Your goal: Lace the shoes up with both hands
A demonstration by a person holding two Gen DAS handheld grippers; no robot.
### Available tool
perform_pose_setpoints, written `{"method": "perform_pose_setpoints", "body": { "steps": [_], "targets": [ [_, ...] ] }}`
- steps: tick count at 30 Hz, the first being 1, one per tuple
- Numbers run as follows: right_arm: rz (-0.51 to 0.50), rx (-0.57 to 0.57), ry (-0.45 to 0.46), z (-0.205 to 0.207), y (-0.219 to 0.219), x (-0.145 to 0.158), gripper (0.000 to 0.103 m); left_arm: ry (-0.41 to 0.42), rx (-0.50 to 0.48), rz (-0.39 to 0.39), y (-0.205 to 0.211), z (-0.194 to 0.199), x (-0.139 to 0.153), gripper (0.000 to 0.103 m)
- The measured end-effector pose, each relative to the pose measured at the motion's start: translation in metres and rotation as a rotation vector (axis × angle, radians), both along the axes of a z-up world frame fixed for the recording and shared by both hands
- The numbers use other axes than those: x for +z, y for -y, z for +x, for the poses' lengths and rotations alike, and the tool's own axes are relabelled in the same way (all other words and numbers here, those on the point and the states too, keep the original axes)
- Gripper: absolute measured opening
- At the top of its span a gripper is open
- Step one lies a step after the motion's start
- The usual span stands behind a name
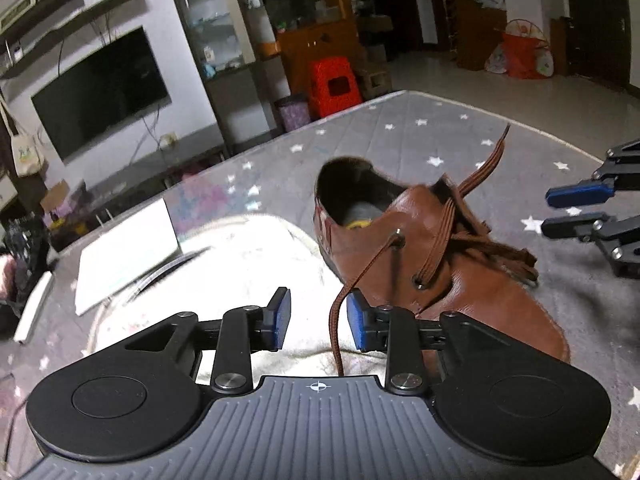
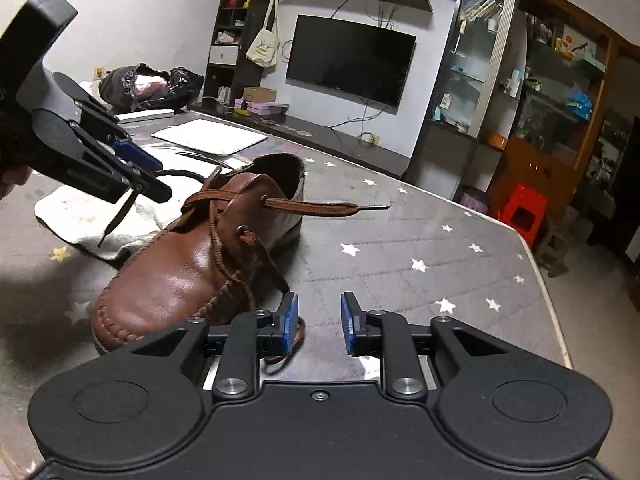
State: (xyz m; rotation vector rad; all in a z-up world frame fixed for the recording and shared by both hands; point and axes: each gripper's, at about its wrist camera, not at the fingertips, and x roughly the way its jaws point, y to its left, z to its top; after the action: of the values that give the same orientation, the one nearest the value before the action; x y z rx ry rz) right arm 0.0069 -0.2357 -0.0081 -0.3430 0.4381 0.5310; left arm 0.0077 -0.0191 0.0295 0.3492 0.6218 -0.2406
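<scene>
A brown leather shoe (image 1: 460, 292) lies on a grey star-print mattress (image 1: 400, 132), its opening towards the far side. One brown lace end (image 1: 340, 320) runs from an upper eyelet down between the pads of my left gripper (image 1: 318, 320), which is open; the lace hangs close to the right pad. The other lace end (image 2: 332, 205) sticks out free to the right of the shoe (image 2: 180, 272). My right gripper (image 2: 320, 322) is open at the shoe's toe side, holding nothing. It also shows in the left wrist view as the right gripper (image 1: 574, 210), apart from the shoe.
A white cloth (image 1: 248, 264) lies under the shoe's heel side, with a white flat sheet (image 1: 128, 252) beyond it. The mattress edge (image 2: 536, 264) drops off at the right, where a red stool (image 2: 522, 208) stands on the floor. A TV and shelves line the wall.
</scene>
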Motion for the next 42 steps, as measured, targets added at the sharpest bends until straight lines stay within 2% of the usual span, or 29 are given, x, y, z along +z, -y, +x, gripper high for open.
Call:
{"method": "perform_pose_setpoints", "body": {
  "steps": [4, 9, 14, 17, 20, 29, 31, 35, 37, 38, 39, 42],
  "targets": [
    [0.028, 0.013, -0.011, -0.006, -0.004, 0.0, 0.031, 0.04, -0.072, 0.008, 0.013, -0.008, 0.015, 0.031],
    [0.062, 0.029, -0.024, -0.015, -0.009, 0.0, 0.031, 0.086, -0.159, 0.04, 0.032, -0.012, 0.03, 0.031],
    [0.096, 0.045, -0.037, -0.023, -0.014, 0.0, 0.035, 0.035, -0.239, 0.056, 0.043, -0.001, 0.028, 0.031],
    [0.117, 0.055, -0.045, -0.027, -0.017, 0.0, 0.036, 0.008, -0.283, 0.081, 0.051, 0.006, 0.022, 0.019],
    [0.139, 0.061, -0.063, -0.028, -0.018, -0.003, 0.036, -0.024, -0.329, 0.098, 0.057, 0.015, 0.015, 0.015],
    [0.206, 0.079, -0.116, -0.031, -0.022, -0.012, 0.036, -0.075, -0.41, 0.14, 0.057, 0.031, 0.007, 0.013],
    [0.221, 0.083, -0.128, -0.031, -0.022, -0.014, 0.042, -0.082, -0.433, 0.152, 0.058, 0.034, 0.005, 0.013],
    [0.251, 0.091, -0.151, -0.032, -0.024, -0.018, 0.047, -0.096, -0.458, 0.143, 0.054, 0.039, 0.003, 0.013],
    [0.266, 0.095, -0.163, -0.033, -0.025, -0.02, 0.055, -0.105, -0.471, 0.143, 0.053, 0.042, 0.002, 0.013],
    [0.273, 0.097, -0.169, -0.033, -0.025, -0.021, 0.057, -0.107, -0.474, 0.145, 0.054, 0.042, 0.002, 0.013],
    [0.274, 0.097, -0.168, -0.019, -0.032, -0.008, 0.058, -0.109, -0.479, 0.151, 0.055, 0.044, 0.0, 0.013],
    [0.275, 0.095, -0.169, -0.015, -0.034, -0.007, 0.06, -0.113, -0.486, 0.154, 0.057, 0.045, -0.001, 0.013]
  ]
}}
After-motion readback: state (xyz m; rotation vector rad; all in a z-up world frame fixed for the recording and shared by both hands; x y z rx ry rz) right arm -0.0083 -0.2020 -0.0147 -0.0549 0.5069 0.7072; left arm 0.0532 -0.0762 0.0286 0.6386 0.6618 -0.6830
